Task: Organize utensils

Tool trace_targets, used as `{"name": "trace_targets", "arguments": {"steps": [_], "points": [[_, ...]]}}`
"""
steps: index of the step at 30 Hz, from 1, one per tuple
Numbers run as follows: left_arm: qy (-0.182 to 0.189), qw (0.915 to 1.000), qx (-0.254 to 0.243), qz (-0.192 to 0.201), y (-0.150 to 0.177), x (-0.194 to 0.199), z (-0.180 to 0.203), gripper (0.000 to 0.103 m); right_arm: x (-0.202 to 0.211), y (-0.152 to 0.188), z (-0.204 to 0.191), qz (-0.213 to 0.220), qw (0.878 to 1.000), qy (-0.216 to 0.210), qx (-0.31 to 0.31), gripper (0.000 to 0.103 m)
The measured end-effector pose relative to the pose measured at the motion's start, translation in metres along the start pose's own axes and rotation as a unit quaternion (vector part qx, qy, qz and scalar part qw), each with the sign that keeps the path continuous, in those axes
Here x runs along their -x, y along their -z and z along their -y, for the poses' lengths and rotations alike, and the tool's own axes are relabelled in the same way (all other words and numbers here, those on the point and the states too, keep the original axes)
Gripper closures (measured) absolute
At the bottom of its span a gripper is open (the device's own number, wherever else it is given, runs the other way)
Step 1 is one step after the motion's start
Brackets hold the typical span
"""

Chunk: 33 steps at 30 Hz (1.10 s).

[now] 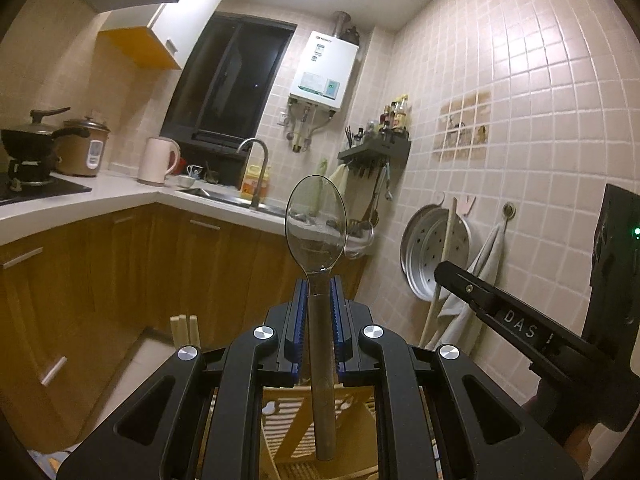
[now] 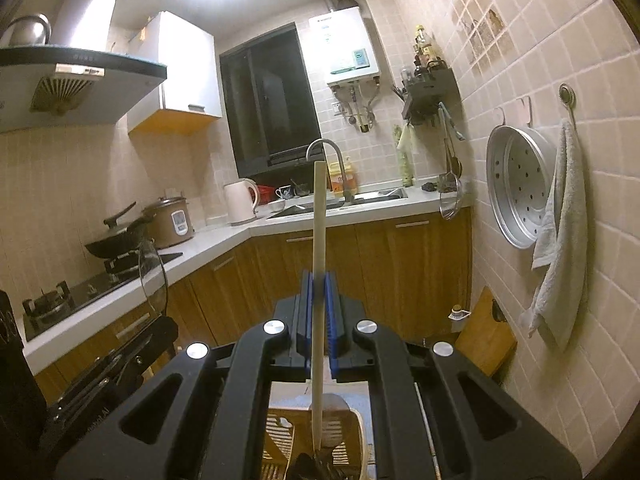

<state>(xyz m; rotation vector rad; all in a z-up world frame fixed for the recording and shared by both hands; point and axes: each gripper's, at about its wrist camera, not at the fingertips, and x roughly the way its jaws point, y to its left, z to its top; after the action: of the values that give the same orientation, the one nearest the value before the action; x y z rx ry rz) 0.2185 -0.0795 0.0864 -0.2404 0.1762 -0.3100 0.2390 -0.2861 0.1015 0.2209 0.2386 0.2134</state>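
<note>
Utensils first: left gripper (image 1: pixel 319 300) is clamped on a clear plastic spoon (image 1: pixel 316 222), blue pads (image 1: pixel 299 320) pinching the brownish handle, bowl pointing up and away, handle end hanging down between the linkage arms. Right gripper (image 2: pixel 318 292) is clamped on a pale wooden chopstick (image 2: pixel 319 240), upright, slightly tilted, lower end running down past the pads toward a slotted utensil basket (image 2: pixel 280 432). Basket sits directly below the right gripper; a slotted spatula head (image 2: pixel 334 416) and dark utensil ends are in it. Same tan basket (image 1: pixel 280 420) shows below the left gripper, with three more chopstick tips (image 1: pixel 185 330) sticking up just left of the linkage. Right gripper's body (image 1: pixel 520 328) is visible at the right edge of the left wrist view, near but not touching. Further out: wood cabinets (image 2: pixel 400 272) under a white L-shaped countertop (image 2: pixel 224 240). On it, a black pan (image 2: pixel 116 240) on the gas hob, rice cooker (image 2: pixel 172 220), pale electric kettle (image 2: pixel 240 200), then the sink with a gooseneck faucet (image 2: pixel 328 152). On the right tiled wall: perforated steamer tray (image 2: pixel 520 188), towel (image 2: pixel 560 248) on a hook, spice rack (image 2: pixel 432 92). Far wall: dark window (image 2: pixel 272 108), water heater (image 2: pixel 348 52).
</note>
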Motion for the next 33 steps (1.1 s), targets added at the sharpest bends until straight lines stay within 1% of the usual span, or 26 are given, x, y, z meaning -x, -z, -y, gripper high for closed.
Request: {"name": "trace_targets", "arguments": {"steps": [6, 8, 11, 14, 16, 18, 19, 21, 25, 28, 29, 30, 31, 32, 33], "points": [[-0.013, 0.9999, -0.004, 0.0, 0.008, -0.001, -0.007, 0.093, -0.004, 0.012, 0.0, -0.001, 1.0, 0.005, 0.01, 0.099], [-0.019, 0.9998, -0.008, 0.002, 0.012, -0.001, -0.008, 0.093, -0.004, 0.014, 0.001, -0.002, 1.0, 0.001, 0.01, 0.099], [-0.018, 0.9998, -0.01, 0.0, 0.015, 0.0, -0.01, 0.093, -0.005, 0.017, 0.003, -0.004, 1.0, -0.004, 0.008, 0.098], [-0.017, 0.9998, -0.006, 0.0, 0.016, 0.006, -0.014, 0.092, -0.005, 0.019, 0.008, -0.012, 1.0, -0.014, -0.008, 0.098], [-0.022, 0.9997, -0.011, -0.006, 0.014, 0.007, -0.014, 0.087, -0.001, 0.019, 0.01, -0.013, 1.0, -0.012, -0.014, 0.098], [-0.016, 0.9997, -0.013, -0.01, 0.013, 0.012, -0.016, 0.085, 0.004, 0.019, 0.01, -0.023, 0.999, -0.023, -0.013, 0.098], [-0.014, 0.9998, -0.012, -0.011, 0.012, 0.014, -0.016, 0.082, 0.007, 0.02, 0.009, -0.026, 0.999, -0.028, -0.011, 0.098], [-0.008, 0.9999, -0.005, -0.01, 0.01, 0.021, -0.019, 0.066, 0.013, 0.02, 0.007, -0.034, 0.999, -0.037, -0.007, 0.097], [-0.002, 0.9999, 0.003, -0.014, 0.004, 0.04, -0.023, 0.065, 0.032, 0.022, 0.007, -0.045, 0.998, -0.045, -0.012, 0.097], [0.006, 0.9997, 0.016, -0.02, 0.0, 0.061, -0.029, 0.055, 0.053, 0.028, 0.009, -0.053, 0.997, -0.051, -0.02, 0.096], [0.008, 0.9996, 0.018, -0.021, 0.0, 0.067, -0.03, 0.05, 0.062, 0.031, 0.009, -0.056, 0.997, -0.05, -0.019, 0.091], [0.006, 0.9996, 0.018, -0.022, 0.001, 0.074, -0.031, 0.048, 0.07, 0.034, 0.008, -0.06, 0.997, -0.048, -0.017, 0.084], [0.002, 0.9996, 0.015, -0.025, 0.003, 0.083, -0.031, 0.048, 0.077, 0.038, 0.007, -0.062, 0.997, -0.046, -0.015, 0.079], [0.001, 0.9995, 0.013, -0.029, 0.005, 0.089, -0.032, 0.045, 0.083, 0.041, 0.006, -0.063, 0.997, -0.044, -0.014, 0.067], [0.002, 0.9994, 0.013, -0.032, 0.007, 0.093, -0.032, 0.041, 0.091, 0.046, 0.005, -0.064, 0.997, -0.04, -0.012, 0.053]]}}
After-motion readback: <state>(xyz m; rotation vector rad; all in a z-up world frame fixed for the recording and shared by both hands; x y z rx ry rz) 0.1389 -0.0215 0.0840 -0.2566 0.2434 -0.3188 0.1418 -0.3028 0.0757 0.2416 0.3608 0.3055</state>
